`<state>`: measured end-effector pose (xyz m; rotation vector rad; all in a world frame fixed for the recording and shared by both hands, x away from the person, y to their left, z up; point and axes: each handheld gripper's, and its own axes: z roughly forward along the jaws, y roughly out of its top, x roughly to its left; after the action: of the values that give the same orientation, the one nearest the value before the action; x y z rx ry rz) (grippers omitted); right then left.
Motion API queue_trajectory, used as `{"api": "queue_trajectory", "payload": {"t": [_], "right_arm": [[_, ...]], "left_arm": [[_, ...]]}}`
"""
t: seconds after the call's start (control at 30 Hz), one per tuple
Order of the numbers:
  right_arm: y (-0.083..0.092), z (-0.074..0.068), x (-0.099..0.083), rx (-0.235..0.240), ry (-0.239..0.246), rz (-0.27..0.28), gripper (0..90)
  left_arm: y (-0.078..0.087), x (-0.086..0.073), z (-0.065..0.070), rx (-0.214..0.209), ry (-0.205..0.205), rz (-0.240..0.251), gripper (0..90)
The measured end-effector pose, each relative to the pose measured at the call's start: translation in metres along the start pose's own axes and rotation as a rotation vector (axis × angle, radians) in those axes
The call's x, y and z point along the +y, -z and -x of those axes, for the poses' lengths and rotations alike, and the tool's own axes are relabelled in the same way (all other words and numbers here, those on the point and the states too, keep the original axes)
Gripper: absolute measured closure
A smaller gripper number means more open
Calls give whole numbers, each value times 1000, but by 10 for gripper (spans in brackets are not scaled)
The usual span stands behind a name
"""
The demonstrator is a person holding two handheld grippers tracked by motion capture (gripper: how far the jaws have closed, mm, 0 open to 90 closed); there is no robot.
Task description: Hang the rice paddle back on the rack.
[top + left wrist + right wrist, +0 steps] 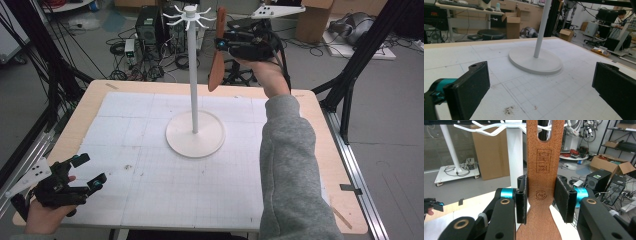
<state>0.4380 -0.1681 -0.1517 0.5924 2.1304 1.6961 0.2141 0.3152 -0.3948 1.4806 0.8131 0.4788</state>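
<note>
A white rack stands mid-table: round base (195, 135), thin pole (193, 75) and a crown of hooks (190, 19) at the top. My right gripper (220, 44) is held high just right of the hooks, shut on a brown wooden spatula (217, 55) that hangs upright. In the right gripper view the jaws pinch the spatula's handle (541, 182) below its slotted end, with the hooks (491, 127) just behind. My left gripper (89, 171) rests open at the table's front left corner; its view shows the rack base (535, 60) ahead between the fingers (471, 85).
A white gridded mat (150, 165) covers the wooden table (90, 100). A grey-sleeved forearm (290, 165) crosses the right half of the table. Black frame legs (350, 80) stand to the right; computers and cables (150, 35) lie on the floor beyond the far edge.
</note>
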Motion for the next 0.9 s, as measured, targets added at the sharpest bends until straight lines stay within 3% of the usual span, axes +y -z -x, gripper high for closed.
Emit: {"api": "queue_trajectory", "payload": {"t": [0.9], "right_arm": [[-17, -8, -1, 62, 11, -10, 650]], "left_arm": [[1, -2, -2, 9, 9, -3, 18]]}}
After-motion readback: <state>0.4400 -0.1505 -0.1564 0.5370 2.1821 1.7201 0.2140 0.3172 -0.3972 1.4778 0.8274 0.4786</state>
